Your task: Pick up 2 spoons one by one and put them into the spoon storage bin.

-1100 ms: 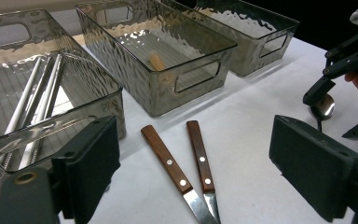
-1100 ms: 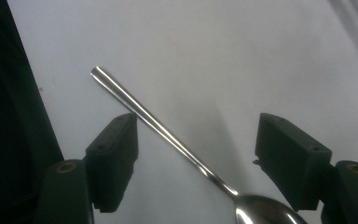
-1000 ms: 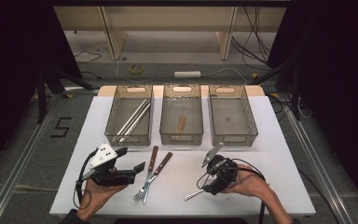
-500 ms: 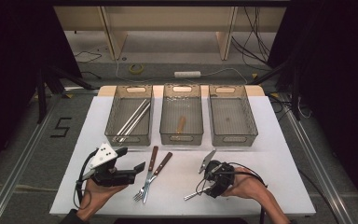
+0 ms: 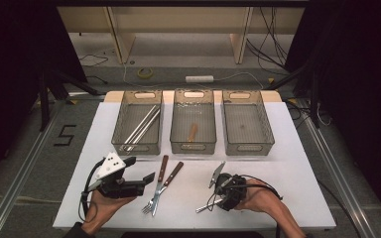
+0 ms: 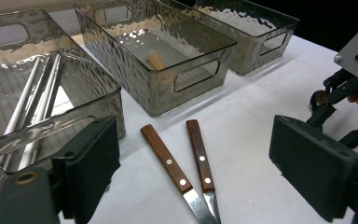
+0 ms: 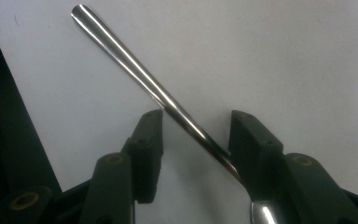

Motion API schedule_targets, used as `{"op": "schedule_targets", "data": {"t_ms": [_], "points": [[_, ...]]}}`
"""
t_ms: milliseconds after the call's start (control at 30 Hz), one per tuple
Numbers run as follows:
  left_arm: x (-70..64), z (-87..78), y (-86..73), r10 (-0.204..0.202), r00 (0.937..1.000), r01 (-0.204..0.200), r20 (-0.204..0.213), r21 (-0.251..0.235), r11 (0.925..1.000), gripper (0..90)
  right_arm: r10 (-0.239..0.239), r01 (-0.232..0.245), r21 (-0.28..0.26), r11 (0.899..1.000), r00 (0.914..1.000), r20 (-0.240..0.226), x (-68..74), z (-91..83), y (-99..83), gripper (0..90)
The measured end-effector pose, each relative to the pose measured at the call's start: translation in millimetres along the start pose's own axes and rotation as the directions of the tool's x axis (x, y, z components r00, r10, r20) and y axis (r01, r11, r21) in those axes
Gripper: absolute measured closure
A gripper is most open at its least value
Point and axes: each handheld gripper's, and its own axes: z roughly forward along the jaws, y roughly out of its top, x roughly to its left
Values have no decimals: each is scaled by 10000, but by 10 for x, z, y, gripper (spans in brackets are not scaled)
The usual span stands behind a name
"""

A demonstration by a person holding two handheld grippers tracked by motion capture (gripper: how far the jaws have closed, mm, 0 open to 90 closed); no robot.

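Note:
A metal spoon [image 7: 135, 70] lies on the white table, and its handle [image 5: 203, 207] pokes out to the left of my right gripper [image 5: 219, 198]. My right gripper [image 7: 196, 130] is open and low over it. The handle runs slantwise between the jaws and touches the right one. Two wooden-handled pieces of cutlery [image 5: 164, 179] lie side by side at the table's middle; one ends in fork tines. Their handles [image 6: 165, 161] lie between the wide-open jaws of my left gripper [image 6: 193, 158]. My left gripper [image 5: 141, 171] hovers just left of them, holding nothing.
Three clear bins stand in a row at the back. The left bin [image 5: 129, 145] holds long metal pieces [image 5: 141, 126]. The middle bin [image 5: 193, 148] holds one wooden-handled piece [image 5: 192, 131]. The right bin [image 5: 248, 148] looks empty. The table's front edge [image 5: 178, 229] is close to both hands.
My right gripper has shifted slightly left and down over the spoon. The left gripper and the cutlery have stayed put.

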Motion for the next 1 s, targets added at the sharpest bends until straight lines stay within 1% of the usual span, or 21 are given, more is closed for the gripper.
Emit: {"op": "schedule_targets", "data": {"t_ms": [133, 233, 333, 433, 467, 567, 600, 700, 733, 767, 800, 833, 900, 933, 1000], "points": [[0, 0, 0, 7, 10000, -7, -3, -1, 10000, 156, 3, -3, 90, 10000, 10000, -27, 3, 0, 11, 575], [0, 0, 0, 3, 10000, -3, -3, 3, 10000, 156, 152, -152, 73, 9999, 9999, -34, 11, 2, 15, 584], [-1, 2, -1, 38, 10000, -38, -7, -7, 10000, 156, 25, -25, 179, 9998, 10000, -4, 18, -2, 22, 605], [-1, 2, -1, 38, 10000, -38, -4, -3, 10000, 156, 90, -90, 278, 9996, 10000, 24, 35, -4, 33, 631], [-1, 1, -1, 36, 10000, -36, -9, -4, 10000, 157, 18, -19, 354, 9994, 10000, 15, 34, -6, 36, 636], [-1, 0, -2, 44, 10000, -44, -10, -7, 10000, 156, 22, -23, 346, 9994, 10000, 26, 39, -5, 38, 640], [-4, 0, -2, 26, 10000, -26, -13, -7, 10000, 156, 88, -88, 323, 9994, 10000, 15, 42, -5, 38, 639], [-4, 1, -1, 52, 10000, -52, -3, 3, 10000, 156, 114, -111, 273, 9996, 9999, -80, 27, -7, 30, 629], [-4, 1, -1, 67, 10000, -67, 2, 12, 10000, 157, 78, -72, 300, 9995, 9998, -176, 12, -11, 27, 612], [-4, 2, 0, 76, 10000, -76, 2, 19, 10000, 156, 221, -214, 252, 9995, 9993, -295, 4, -11, 26, 577], [-8, 5, -1, 21, 10000, -21, 7, -2, 10000, 156, 177, -171, 243, 9996, 9996, -238, -7, -15, 20, 553], [-8, 4, -1, 56, 10000, -56, 1, 13, 10000, 156, 187, -184, 255, 9995, 9998, -120, -20, -21, 13, 534], [-10, 4, -1, 70, 10000, -70, 4, 17, 10000, 157, 477, -477, 124, 9988, 9989, -10, -98, -64, -19, 501], [-10, 5, -1, 72, 10000, -72, 0, 16, 10000, 156, 698, -697, -51, 9976, 9975, 72, -151, -89, -43, 492], [-11, 6, -1, 82, 10000, -82, 5, 22, 10000, 156, 1134, -1131, -201, 9934, 9934, 162, -251, -139, -92, 480]]}}
